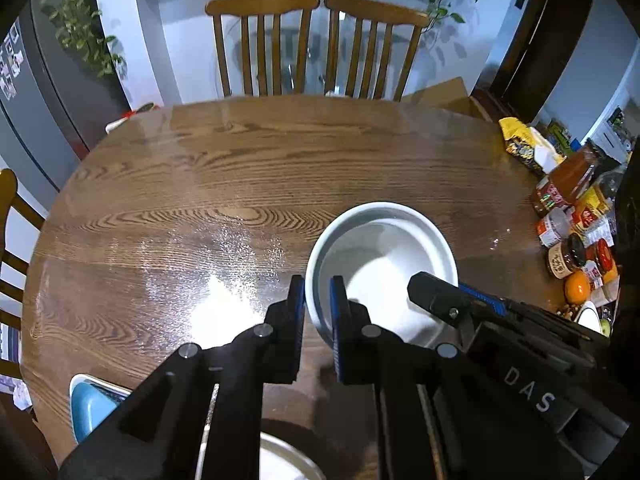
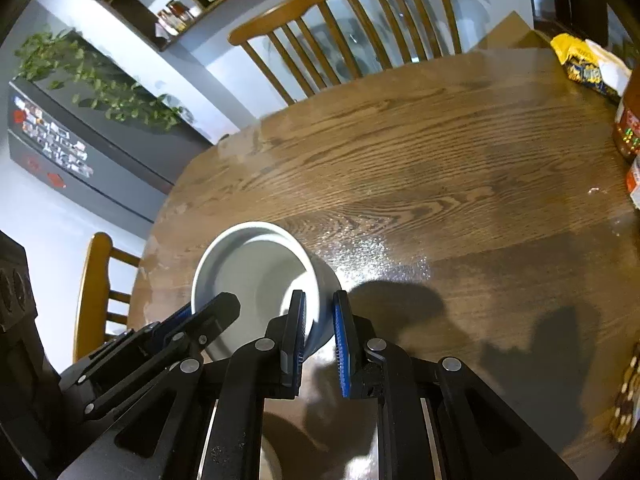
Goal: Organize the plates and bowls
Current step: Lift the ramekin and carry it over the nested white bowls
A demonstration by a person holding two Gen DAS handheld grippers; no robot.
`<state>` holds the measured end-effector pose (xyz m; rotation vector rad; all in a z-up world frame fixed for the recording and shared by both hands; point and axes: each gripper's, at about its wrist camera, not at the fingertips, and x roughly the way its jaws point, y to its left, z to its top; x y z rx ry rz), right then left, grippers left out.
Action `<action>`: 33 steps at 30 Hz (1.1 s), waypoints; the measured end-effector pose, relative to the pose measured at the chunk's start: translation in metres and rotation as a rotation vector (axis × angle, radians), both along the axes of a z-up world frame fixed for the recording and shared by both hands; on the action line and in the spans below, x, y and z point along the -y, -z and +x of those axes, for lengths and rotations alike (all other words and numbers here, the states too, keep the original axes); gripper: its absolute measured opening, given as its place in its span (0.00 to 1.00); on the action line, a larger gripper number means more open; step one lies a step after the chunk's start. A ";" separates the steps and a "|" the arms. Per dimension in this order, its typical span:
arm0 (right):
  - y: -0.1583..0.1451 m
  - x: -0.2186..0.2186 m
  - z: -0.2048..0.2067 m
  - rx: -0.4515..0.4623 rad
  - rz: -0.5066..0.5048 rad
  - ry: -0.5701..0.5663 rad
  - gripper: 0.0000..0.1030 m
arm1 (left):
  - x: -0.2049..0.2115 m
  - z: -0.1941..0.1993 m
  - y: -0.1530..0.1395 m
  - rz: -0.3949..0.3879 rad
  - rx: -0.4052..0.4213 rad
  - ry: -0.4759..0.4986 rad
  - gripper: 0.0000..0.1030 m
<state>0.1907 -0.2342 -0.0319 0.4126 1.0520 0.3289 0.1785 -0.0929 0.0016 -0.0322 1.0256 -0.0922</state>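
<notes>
A white bowl [image 1: 380,264] hangs tilted a little above the wooden table [image 1: 240,184], held from both sides. My left gripper [image 1: 317,292] is shut on the bowl's left rim, with one blue pad inside the wall and one outside. My right gripper [image 2: 320,308] is shut on the bowl's [image 2: 256,272] opposite rim in the same way. Each gripper shows in the other's view: the right gripper [image 1: 436,300] over the bowl's near right edge, the left gripper [image 2: 216,312] at its near left edge. The bowl looks empty.
A blue dish [image 1: 90,404] sits at the table's near left edge, and a white plate [image 1: 280,460] lies below my fingers. Jars and sauce bottles [image 1: 568,216], an orange [image 1: 577,286] and a yellow snack bag [image 1: 520,140] crowd the right side. Wooden chairs [image 1: 316,40] stand behind.
</notes>
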 end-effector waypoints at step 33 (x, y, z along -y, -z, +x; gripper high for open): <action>-0.034 -0.050 -0.115 0.077 0.021 -0.042 0.15 | -0.050 -0.125 -0.039 0.028 0.154 -0.006 0.11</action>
